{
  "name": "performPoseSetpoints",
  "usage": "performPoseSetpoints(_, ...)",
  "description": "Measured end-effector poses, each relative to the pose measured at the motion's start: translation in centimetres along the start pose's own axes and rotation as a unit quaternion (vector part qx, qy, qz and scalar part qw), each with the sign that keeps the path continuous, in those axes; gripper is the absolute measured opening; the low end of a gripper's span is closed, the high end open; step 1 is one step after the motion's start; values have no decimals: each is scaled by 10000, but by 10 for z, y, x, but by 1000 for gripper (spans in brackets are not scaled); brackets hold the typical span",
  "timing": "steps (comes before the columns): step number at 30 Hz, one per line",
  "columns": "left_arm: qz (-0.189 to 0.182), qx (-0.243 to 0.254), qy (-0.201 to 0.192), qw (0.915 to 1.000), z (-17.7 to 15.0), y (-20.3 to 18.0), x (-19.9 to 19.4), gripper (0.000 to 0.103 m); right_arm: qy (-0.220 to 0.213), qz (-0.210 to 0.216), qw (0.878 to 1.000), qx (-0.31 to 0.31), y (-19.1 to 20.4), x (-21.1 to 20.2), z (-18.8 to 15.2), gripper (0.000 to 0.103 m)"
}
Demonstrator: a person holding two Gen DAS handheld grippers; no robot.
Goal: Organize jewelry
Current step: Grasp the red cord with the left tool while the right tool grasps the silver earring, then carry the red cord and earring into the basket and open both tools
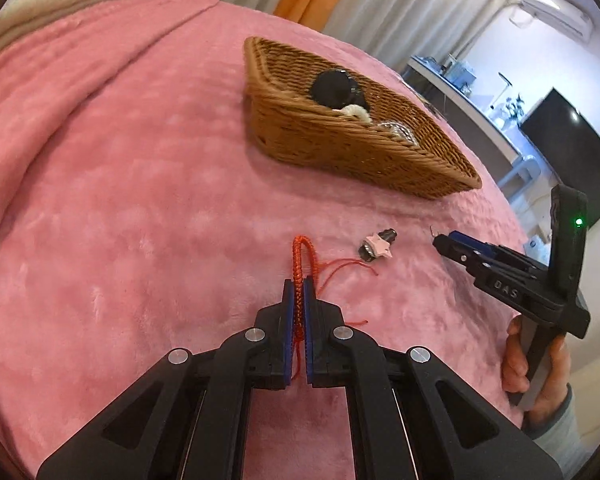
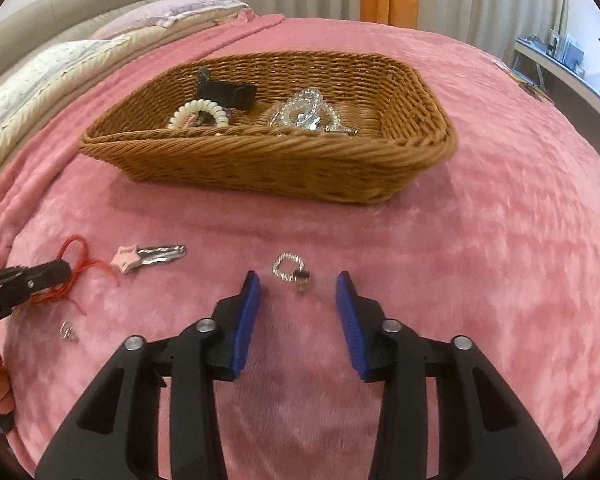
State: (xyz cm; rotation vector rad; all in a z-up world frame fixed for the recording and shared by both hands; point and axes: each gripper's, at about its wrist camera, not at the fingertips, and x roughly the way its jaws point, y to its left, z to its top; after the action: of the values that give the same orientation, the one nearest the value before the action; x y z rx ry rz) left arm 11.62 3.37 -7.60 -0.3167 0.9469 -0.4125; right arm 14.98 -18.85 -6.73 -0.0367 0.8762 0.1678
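My left gripper [image 1: 298,284] is shut on a red braided cord bracelet [image 1: 300,252], whose loop sticks out past the fingertips while its loose ends trail on the pink blanket. From the right wrist view the same gripper [image 2: 62,270] and the bracelet [image 2: 74,250] sit at the far left. My right gripper [image 2: 299,280] is open and low over the blanket. A small sparkly silver ring [image 2: 286,270] lies just beyond and between its blue pads, untouched. A brown wicker basket [image 2: 260,148] stands further back. It holds a white spiral hair tie [image 2: 198,114], a black clip [image 2: 226,90] and clear bead jewelry [image 2: 306,112].
A silver hair clip with a pink star [image 2: 148,258] lies on the blanket between the two grippers, and a tiny silver piece [image 2: 69,330] lies nearer the left hand. Pillows and a headboard are at the back left. Shelves and a dark screen stand past the bed's right edge.
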Motion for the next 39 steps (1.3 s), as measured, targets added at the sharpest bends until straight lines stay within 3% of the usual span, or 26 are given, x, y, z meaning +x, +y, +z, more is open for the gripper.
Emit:
performPoseSetpoints(3, -256, -292, 16, 9992, 0, 12, 1, 3, 15, -18, 9999, -143, 5, 4, 3, 18)
performPoseSetpoints(5, -310, -340, 10, 9989, -1, 13, 1, 3, -41, -66, 9996, -270, 8, 2, 1, 16)
performPoseSetpoints(7, -294, -317, 20, 9991, -2, 11, 3, 3, -104, 34, 9995, -292, 9, -2, -3, 7)
performPoseSetpoints(12, -433, -462, 61, 9980, -6, 22, -3, 8, -164, 109, 9996, -207, 4, -12, -11, 7)
performPoseSetpoints(17, -440, -421, -79, 9981, -6, 20, -15, 39, -193, 188, 9996, -111, 0, -15, -16, 7)
performPoseSetpoints(20, -211, -152, -70, 9996, -6, 7, -15, 43, -220, 214, 9995, -72, 0, -18, -18, 7)
performPoseSetpoints(25, 672, 637, 127, 9956, -8, -24, 0, 38, -281, 261, 9992, -58, 0, -23, -21, 7)
performPoseSetpoints(27, 1035, 911, 164, 9903, -9, -34, 5, 23, -359, 301, 9989, -55, -1, -28, -24, 7)
performPoseSetpoints(28, 1156, 1028, 183, 9878, -9, -37, 8, 10, -399, 323, 9987, -57, -1, -30, -24, 7)
performPoseSetpoints(29, 1145, 1091, 191, 9872, -10, -38, 8, 3, -428, 336, 9985, -47, -1, -34, -25, 7)
performPoseSetpoints(39, 813, 1279, -338, 9879, -7, -54, -30, 3, -790, 412, 9959, -129, 7, -81, -35, 7)
